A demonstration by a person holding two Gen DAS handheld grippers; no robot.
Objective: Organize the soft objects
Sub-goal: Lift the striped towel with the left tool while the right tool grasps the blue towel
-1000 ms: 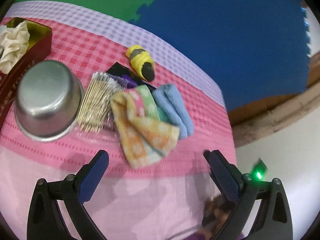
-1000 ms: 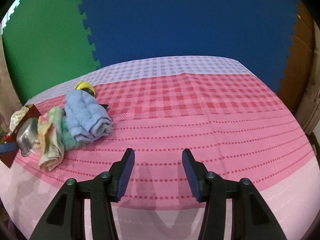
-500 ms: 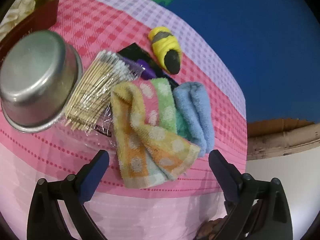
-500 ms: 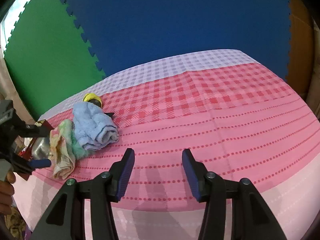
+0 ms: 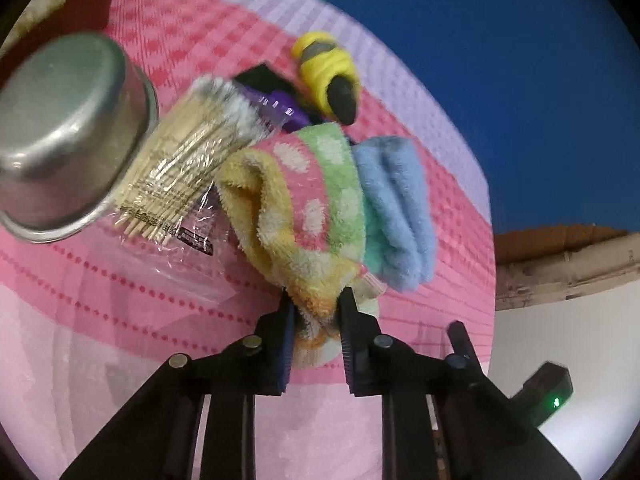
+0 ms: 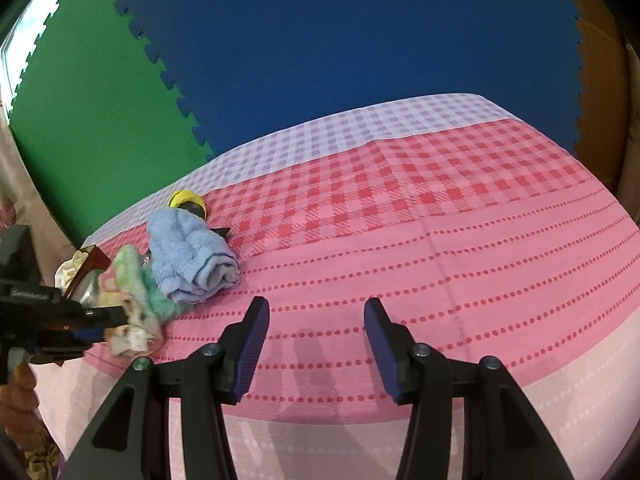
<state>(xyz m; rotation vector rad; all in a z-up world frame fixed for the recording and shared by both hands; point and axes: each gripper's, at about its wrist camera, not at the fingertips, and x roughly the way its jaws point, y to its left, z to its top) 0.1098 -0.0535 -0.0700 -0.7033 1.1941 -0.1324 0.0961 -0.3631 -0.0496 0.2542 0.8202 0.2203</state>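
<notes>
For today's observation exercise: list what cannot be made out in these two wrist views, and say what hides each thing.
- Flat black item and purple piece, left wrist view: covered by the clear bag of wooden sticks and the multicoloured dotted towel; identity unclear.
- Dark red box, left wrist view: blurred, cut by the frame edge.
- Upturned steel bowl, right wrist view: mostly hidden behind the left gripper.
</notes>
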